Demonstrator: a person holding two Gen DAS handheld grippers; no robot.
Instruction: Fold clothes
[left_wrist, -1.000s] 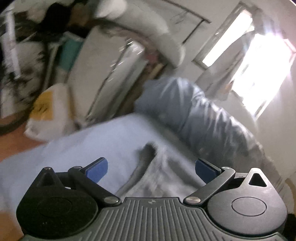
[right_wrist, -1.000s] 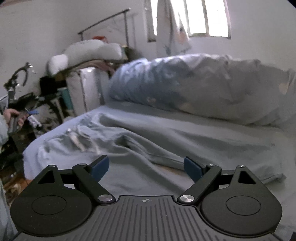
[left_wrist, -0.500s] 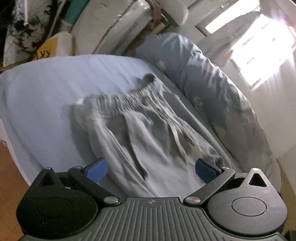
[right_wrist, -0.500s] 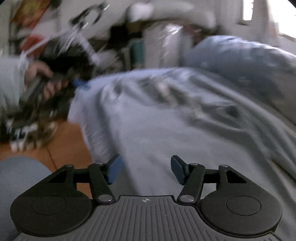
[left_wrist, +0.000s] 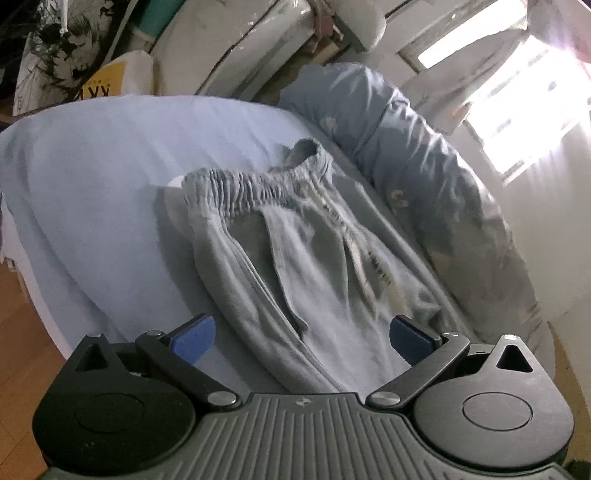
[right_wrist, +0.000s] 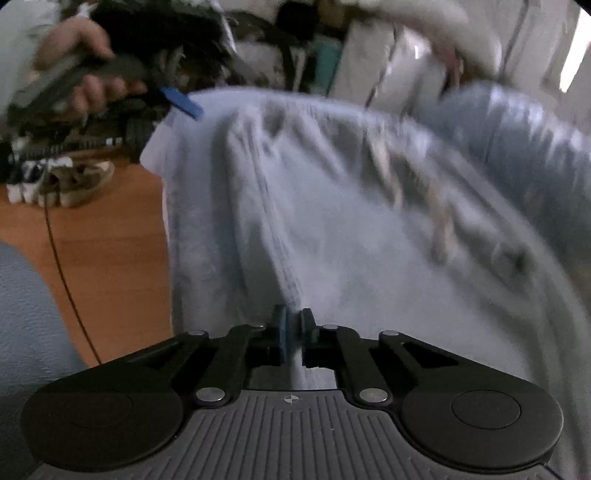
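- Grey sweatpants (left_wrist: 295, 254) are lying spread on the blue bedsheet (left_wrist: 96, 177), waistband toward the rolled duvet (left_wrist: 424, 147).
- The right gripper (right_wrist: 291, 325) is pinching a fold of the trouser fabric, fingers pressed together.
- The left gripper (left_wrist: 301, 334) is hovering over them, fingers spread.

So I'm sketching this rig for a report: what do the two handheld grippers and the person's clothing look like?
Both look alike. The left gripper has a dark grey ribbed body, two black round housings with triangular cut-outs, black link arms on silver pivots, and blue pads on its jaws. The right gripper is built the same, with a small crosshair mark on the ribbed body. The left hand comes out of a pale sleeve.
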